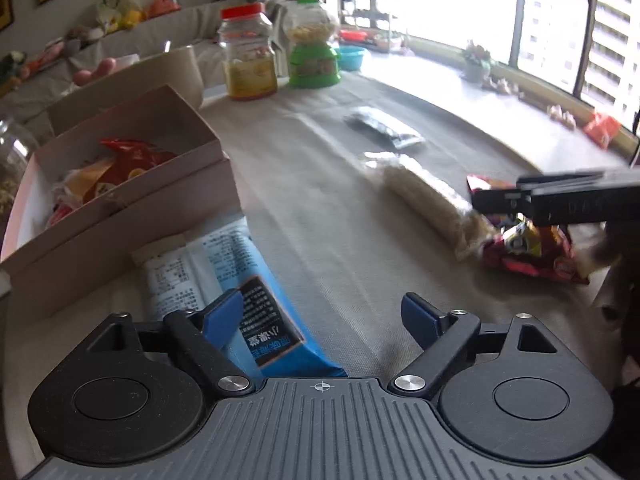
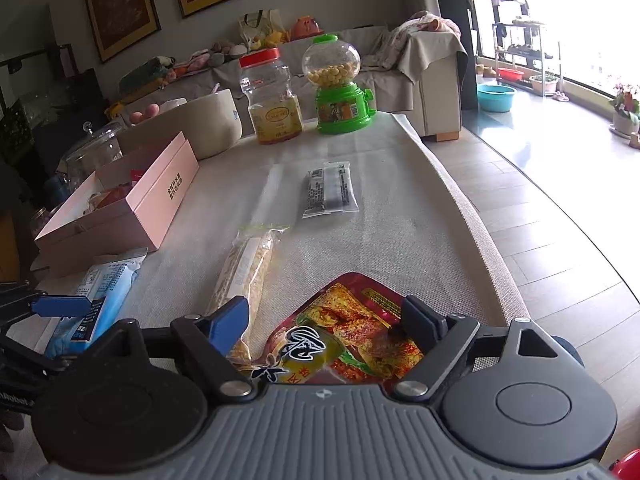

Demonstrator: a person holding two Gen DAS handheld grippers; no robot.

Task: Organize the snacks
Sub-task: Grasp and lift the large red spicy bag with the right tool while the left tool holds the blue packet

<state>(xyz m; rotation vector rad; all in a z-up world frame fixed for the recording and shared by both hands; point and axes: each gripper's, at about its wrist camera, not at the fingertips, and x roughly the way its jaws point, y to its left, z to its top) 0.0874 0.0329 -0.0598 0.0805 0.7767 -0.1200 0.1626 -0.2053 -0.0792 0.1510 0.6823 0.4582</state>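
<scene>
My left gripper (image 1: 322, 312) is open, its jaws wide apart over a blue snack packet (image 1: 240, 292) that lies on the cloth beside the pink box (image 1: 132, 208); the packet is nearer the left finger. The box holds red and orange snack packs (image 1: 120, 168). My right gripper (image 2: 326, 316) is open around a red spicy snack packet (image 2: 344, 336) lying on the table. It shows from the side in the left wrist view (image 1: 520, 204), above the red packet (image 1: 528, 252). A long oat bar (image 2: 246, 268) and a dark packet (image 2: 330, 190) lie further out.
A red-lidded jar (image 2: 272, 98), a green candy dispenser (image 2: 340, 88) and a beige bowl (image 2: 200, 124) stand at the table's far end. A glass jar (image 2: 94, 148) stands behind the box. The table's right edge (image 2: 480, 220) drops to the wooden floor.
</scene>
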